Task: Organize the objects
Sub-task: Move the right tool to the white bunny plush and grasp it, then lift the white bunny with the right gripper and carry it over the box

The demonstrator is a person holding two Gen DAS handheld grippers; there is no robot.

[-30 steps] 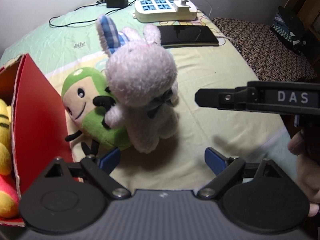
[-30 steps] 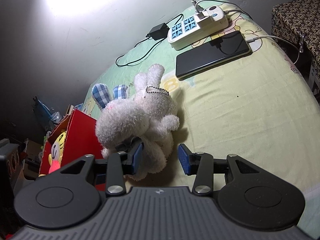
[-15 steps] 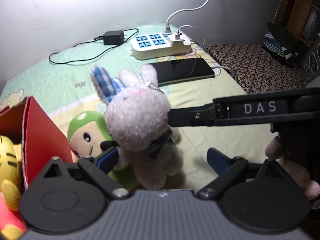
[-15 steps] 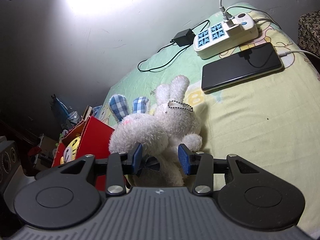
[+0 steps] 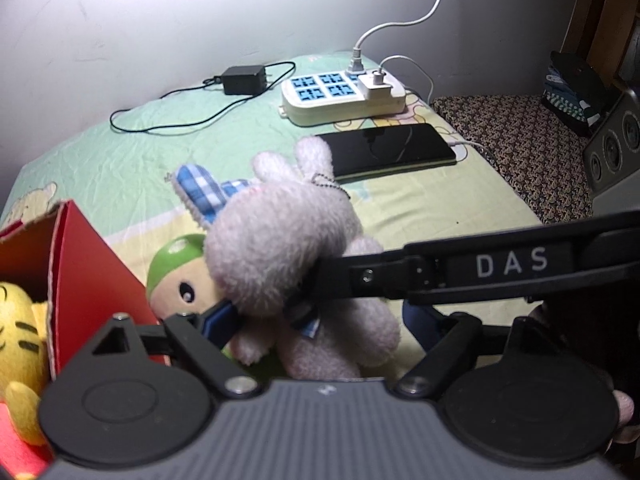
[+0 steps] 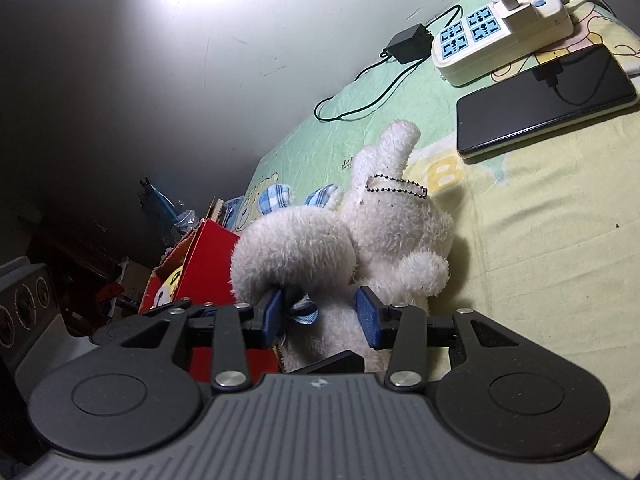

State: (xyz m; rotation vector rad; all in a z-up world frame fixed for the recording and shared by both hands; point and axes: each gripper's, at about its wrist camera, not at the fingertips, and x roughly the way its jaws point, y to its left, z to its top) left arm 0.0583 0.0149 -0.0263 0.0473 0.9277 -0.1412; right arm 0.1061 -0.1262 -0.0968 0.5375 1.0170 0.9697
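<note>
A white plush bunny [image 5: 276,248] [image 6: 392,232] with blue checked ears and a blue bow stands on the bed, leaning on a green plush toy [image 5: 176,272]. My right gripper [image 6: 320,314] comes in from the right in the left wrist view. Its jaws are closing, with both pads [image 6: 274,314] pressed on the bunny's neck at the bow. My left gripper [image 5: 320,320] straddles the bunny's lower body with its jaws closing. Its left pad [image 5: 220,320] touches the fur, while the right pad stands just clear. A red box [image 5: 92,280] [image 6: 212,256] at the left holds a yellow plush [image 5: 16,328].
At the back of the bed lie a white power strip [image 5: 340,96], a black phone [image 5: 384,150] on a cable and a black adapter [image 5: 242,80]. A patterned cushion [image 5: 512,140] and a grey speaker [image 5: 612,144] stand to the right. A person's hand [image 5: 624,404] holds the right gripper.
The right gripper moved in from the right and closed on the bunny's neck. The left gripper tilted up, came closer around the bunny's body and narrowed a little.
</note>
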